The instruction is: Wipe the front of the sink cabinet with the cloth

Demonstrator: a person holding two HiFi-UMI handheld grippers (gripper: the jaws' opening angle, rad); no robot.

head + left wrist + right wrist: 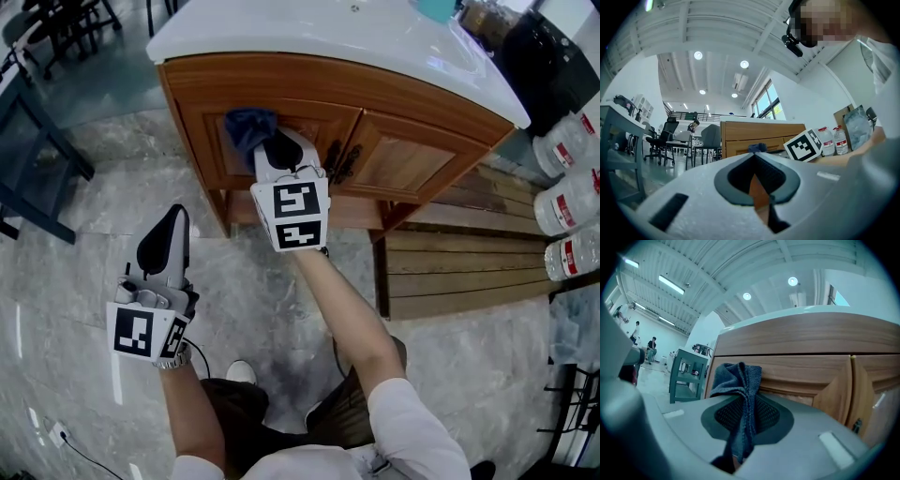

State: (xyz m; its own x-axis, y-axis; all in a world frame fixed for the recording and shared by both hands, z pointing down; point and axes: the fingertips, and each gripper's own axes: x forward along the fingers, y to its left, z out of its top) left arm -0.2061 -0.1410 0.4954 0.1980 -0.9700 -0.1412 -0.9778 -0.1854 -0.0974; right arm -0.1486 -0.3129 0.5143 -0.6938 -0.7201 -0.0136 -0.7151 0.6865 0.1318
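The wooden sink cabinet (375, 112) with a white top stands ahead of me. My right gripper (272, 141) is shut on a dark blue cloth (248, 127) and holds it against the upper part of the left cabinet door (309, 131). In the right gripper view the cloth (740, 399) bunches up out of the shut jaws, close to the door panel (801, 376). My left gripper (167, 234) hangs lower left over the floor, away from the cabinet, shut with nothing in it; in its own view the cabinet (759, 136) shows in the distance.
Dark metal handles (342, 161) sit where the two doors meet. Large water bottles (567, 197) lie at the right. A wooden pallet (459, 262) lies beside the cabinet. A dark table frame (37, 159) stands at the left. My shoe (241, 372) is on the marble floor.
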